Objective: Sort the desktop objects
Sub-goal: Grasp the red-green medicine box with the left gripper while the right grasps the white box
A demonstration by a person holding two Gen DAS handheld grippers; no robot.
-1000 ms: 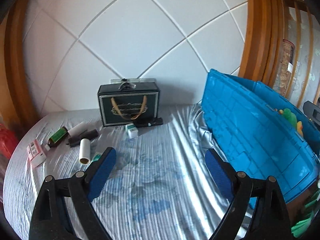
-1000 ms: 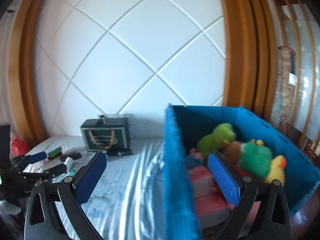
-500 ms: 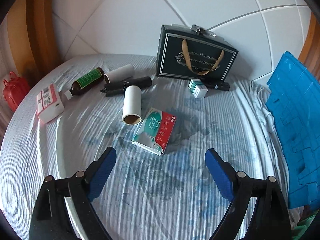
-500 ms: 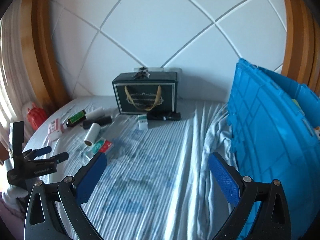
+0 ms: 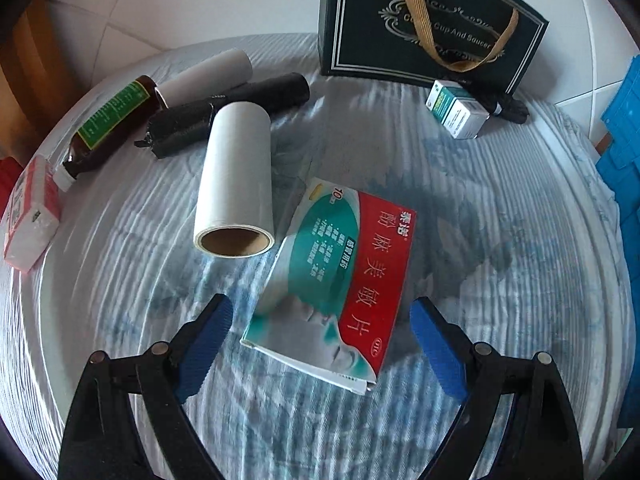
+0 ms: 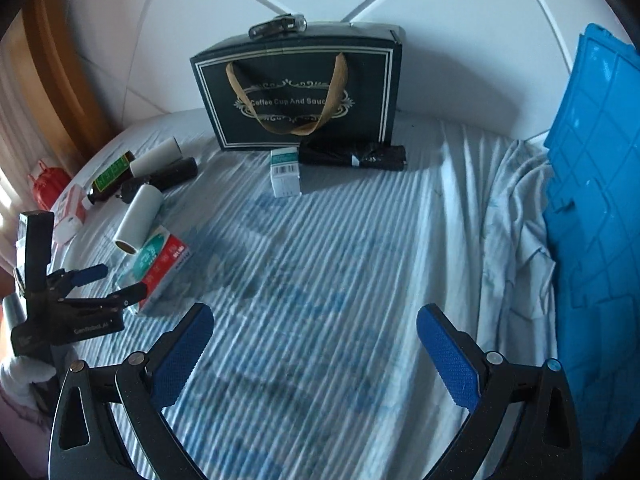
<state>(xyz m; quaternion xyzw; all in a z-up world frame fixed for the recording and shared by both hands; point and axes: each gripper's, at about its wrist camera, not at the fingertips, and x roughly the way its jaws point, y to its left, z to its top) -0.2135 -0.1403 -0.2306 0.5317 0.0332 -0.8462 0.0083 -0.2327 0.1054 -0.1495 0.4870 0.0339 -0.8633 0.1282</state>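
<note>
The red-green medicine box (image 5: pixel 336 276) lies between the left gripper's (image 5: pixel 320 344) spread fingers (image 5: pixel 204 344).

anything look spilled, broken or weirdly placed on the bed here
Nothing looks spilled or broken. The items just lie scattered: the brown glass bottle with a green label is on its side, the white paper roll lies tipped over beside the red and green medicine box, and the striped sheet is bunched against the blue plastic crate.
</note>
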